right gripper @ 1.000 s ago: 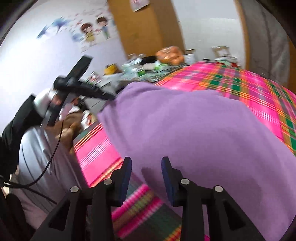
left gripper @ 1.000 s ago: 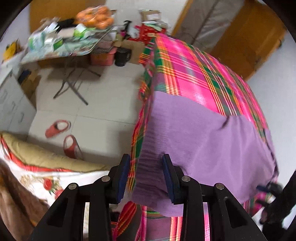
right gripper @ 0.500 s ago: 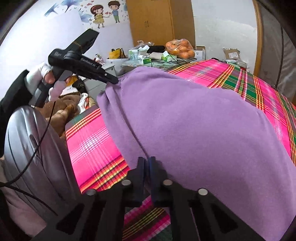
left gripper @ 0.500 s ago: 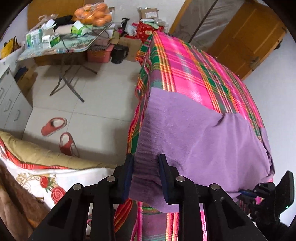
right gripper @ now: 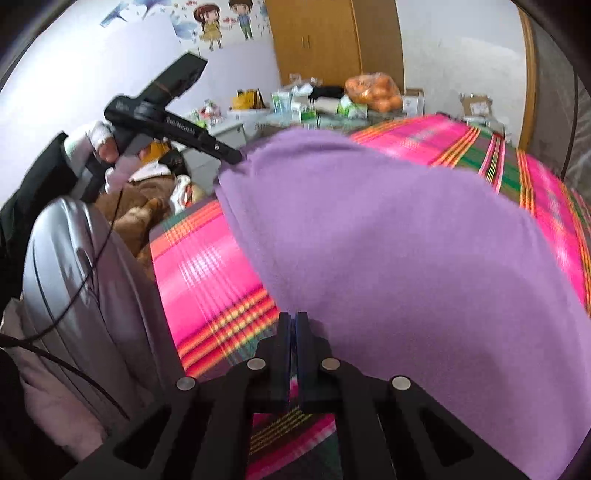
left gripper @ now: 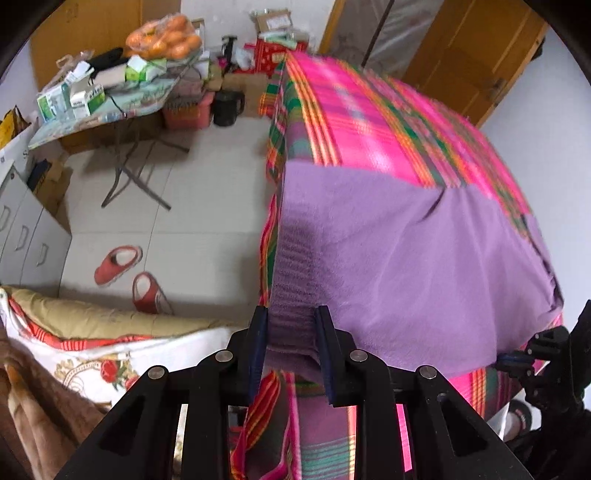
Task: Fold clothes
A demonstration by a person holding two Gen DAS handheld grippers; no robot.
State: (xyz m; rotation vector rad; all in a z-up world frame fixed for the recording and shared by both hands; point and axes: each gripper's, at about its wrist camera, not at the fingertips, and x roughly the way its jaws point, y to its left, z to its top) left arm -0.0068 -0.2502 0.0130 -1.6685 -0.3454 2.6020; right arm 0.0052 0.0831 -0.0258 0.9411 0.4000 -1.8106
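Note:
A purple knit garment (left gripper: pixel 406 266) lies spread over a bed with a pink plaid cover (left gripper: pixel 369 122). My left gripper (left gripper: pixel 290 332) is shut on its ribbed hem at the near left corner, and the fabric bunches between the blue pads. In the right wrist view the same garment (right gripper: pixel 406 240) fills the centre, and the left gripper (right gripper: pixel 236 158) pinches its far corner. My right gripper (right gripper: pixel 293 325) is shut on the garment's near edge, jaws pressed together. It also shows at the garment's right corner (left gripper: pixel 506 360) in the left wrist view.
Left of the bed are a tiled floor with two red slippers (left gripper: pixel 118 264), a folding table (left gripper: pixel 110 110) carrying boxes and a bag of oranges (left gripper: pixel 162 35), grey drawers (left gripper: pixel 22 229) and a floral quilt (left gripper: pixel 92 325). A person's hand (right gripper: pixel 107 147) and grey sleeve (right gripper: pixel 74 266) are at the left.
Both grippers closed: the right from wide open to jaws together on the garment's edge, the left onto the ribbed hem. The bed now looks blurred as both views shift.

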